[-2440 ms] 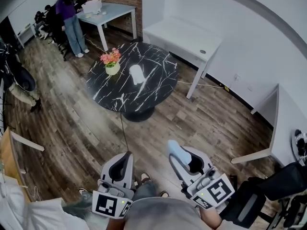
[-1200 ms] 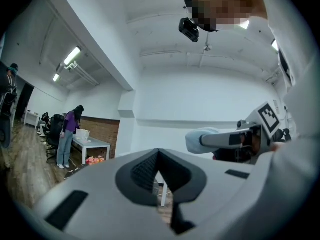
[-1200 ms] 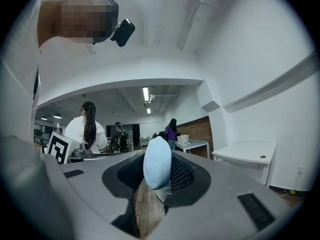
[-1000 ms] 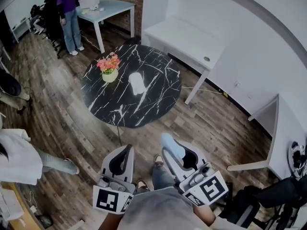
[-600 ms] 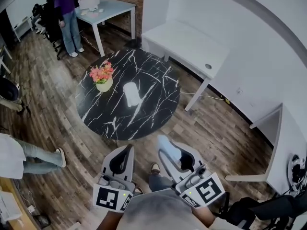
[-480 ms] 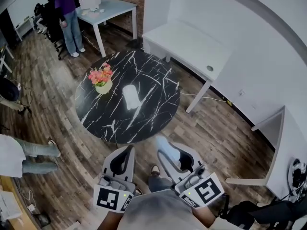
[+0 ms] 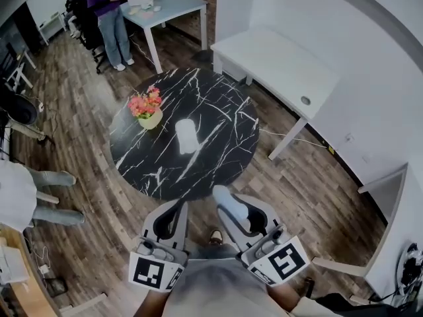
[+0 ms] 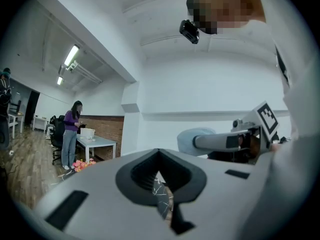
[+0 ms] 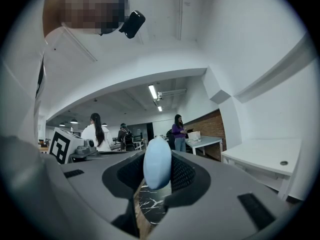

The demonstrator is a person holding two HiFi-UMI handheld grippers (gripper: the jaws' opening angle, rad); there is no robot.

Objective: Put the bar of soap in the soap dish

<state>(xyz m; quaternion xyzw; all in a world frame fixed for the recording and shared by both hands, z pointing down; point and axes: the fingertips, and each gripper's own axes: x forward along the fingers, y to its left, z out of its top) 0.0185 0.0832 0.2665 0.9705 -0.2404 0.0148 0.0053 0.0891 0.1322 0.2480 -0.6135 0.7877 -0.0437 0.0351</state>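
Note:
A pale blue bar of soap [image 7: 223, 199] stands upright between the jaws of my right gripper [image 7: 232, 207], which is shut on it; in the right gripper view the soap [image 9: 157, 163] fills the jaw gap. The white soap dish [image 7: 187, 135] lies near the middle of the round black marble table [image 7: 221, 104], well ahead of both grippers. My left gripper [image 7: 176, 208] is held beside the right one, its jaws together and nothing in them. From the left gripper view [image 8: 159, 152] the soap [image 8: 189, 140] shows at the right.
A pot of pink flowers [image 7: 150, 109] stands on the table left of the dish. White desks [image 7: 277, 61] line the wall at the right. A person [image 7: 109, 8] stands at a far table, another person's legs [image 7: 49, 197] are at the left. Wooden floor lies between me and the table.
The marble table has come nearer and lower in the head view as both grippers moved toward it together. The soap stays gripped in the right gripper.

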